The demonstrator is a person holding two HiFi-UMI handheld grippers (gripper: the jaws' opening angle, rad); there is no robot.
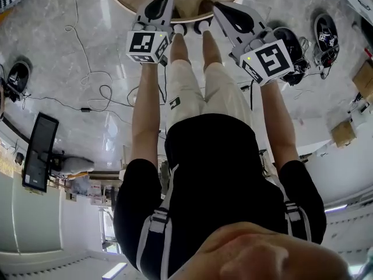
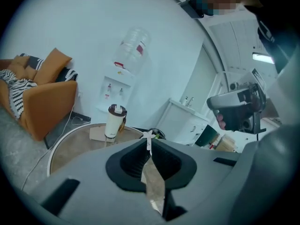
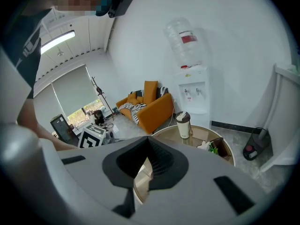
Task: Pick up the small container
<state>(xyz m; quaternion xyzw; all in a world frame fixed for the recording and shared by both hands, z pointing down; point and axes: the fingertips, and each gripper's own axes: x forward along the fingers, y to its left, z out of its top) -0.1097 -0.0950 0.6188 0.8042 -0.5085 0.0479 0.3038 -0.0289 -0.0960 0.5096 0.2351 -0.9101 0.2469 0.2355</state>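
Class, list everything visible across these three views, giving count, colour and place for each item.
table: one, beige, before the person
cup: one, cream with dark lid, on the table
small box: one, brown, on the table, apart from the cup
armchair: one, orange, beyond the table
blanket: one, black-and-white striped, on the armchair
water dispenser: one, white, against the wall
cabinet: one, white, beside the wall
monitor: one, black, at the person's left
cardboard boxes: two, brown, floor at the person's right
cables: several, dark, across the floor
hand-held grippers: two, grey, both shut and empty, at the table's near edge
arms: two, bare, stretched forward
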